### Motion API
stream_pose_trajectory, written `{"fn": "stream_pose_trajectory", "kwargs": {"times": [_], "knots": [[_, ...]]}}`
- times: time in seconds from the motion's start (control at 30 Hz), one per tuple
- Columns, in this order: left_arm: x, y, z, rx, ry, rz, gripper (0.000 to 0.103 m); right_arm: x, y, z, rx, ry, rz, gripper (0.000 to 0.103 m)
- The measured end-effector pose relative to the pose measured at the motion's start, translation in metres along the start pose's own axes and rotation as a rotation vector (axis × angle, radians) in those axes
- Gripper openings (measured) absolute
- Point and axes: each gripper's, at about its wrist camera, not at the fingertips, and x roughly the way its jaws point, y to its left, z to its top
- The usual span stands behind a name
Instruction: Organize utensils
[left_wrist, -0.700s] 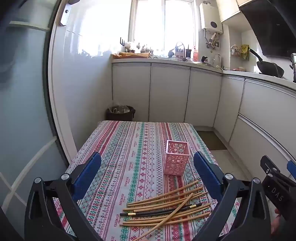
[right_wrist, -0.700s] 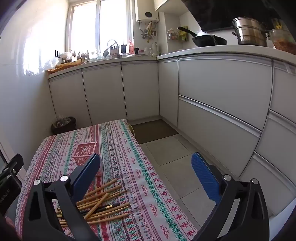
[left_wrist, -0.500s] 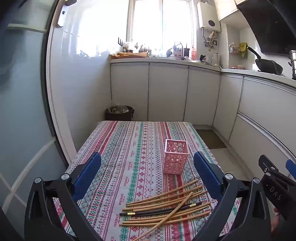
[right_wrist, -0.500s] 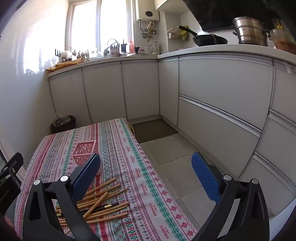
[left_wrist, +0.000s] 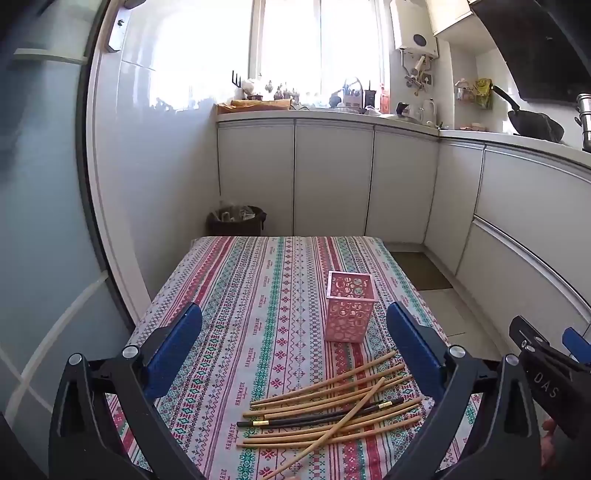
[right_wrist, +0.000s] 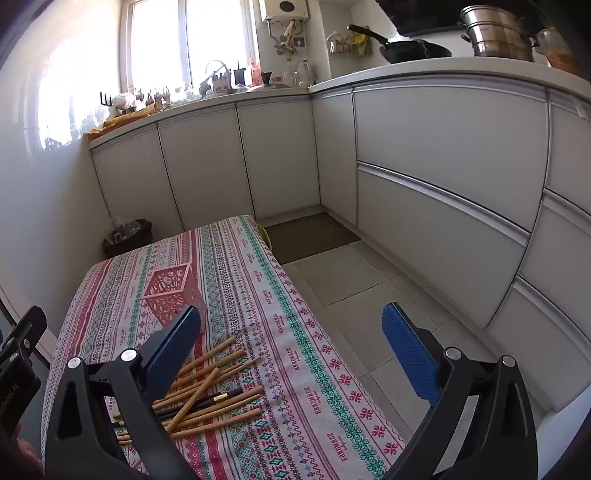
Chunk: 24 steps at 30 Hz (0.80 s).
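On the patterned cloth of the worktop (left_wrist: 236, 295), a loose heap of chopsticks (left_wrist: 328, 410) lies crossed and fanned — not yet sorted. Just beyond it stands the pink holder (left_wrist: 349, 310), upright and empty as far as can be seen, likely where they belong. Both the left tongs (left_wrist: 293, 350) and the right tongs (right_wrist: 291, 350) hang spread wide with nothing between them — probably readied for a first pick.

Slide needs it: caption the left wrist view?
Open left gripper above loose bamboo chopsticks beside empty pink perforated holder.
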Motion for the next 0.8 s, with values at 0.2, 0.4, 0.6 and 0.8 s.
{"fn": "stream_pose_trajectory", "kwargs": {"times": [0.2,0.4,0.6,0.8], "knots": [[0.0029,-0.0003,-0.0033,0.007,0.010,-0.001,0.096,-0.0016,0.0035,-0.0013,-0.025,-0.008,0.000,0.096],[0.0051,-0.0005,-0.0052,0.007,0.022,0.001,0.096,-0.0010,0.0043,-0.0015,-0.026,-0.009,0.004,0.096],[0.0060,-0.0005,-0.0045,0.005,0.022,0.002,0.096,0.0008,0.0039,-0.0023,-0.022,-0.008,0.004,0.096],[0.0064,0.0005,-0.0044,0.002,0.021,-0.002,0.096,0.0004,0.0053,-0.0029,-0.025,-0.010,0.000,0.096]]}}
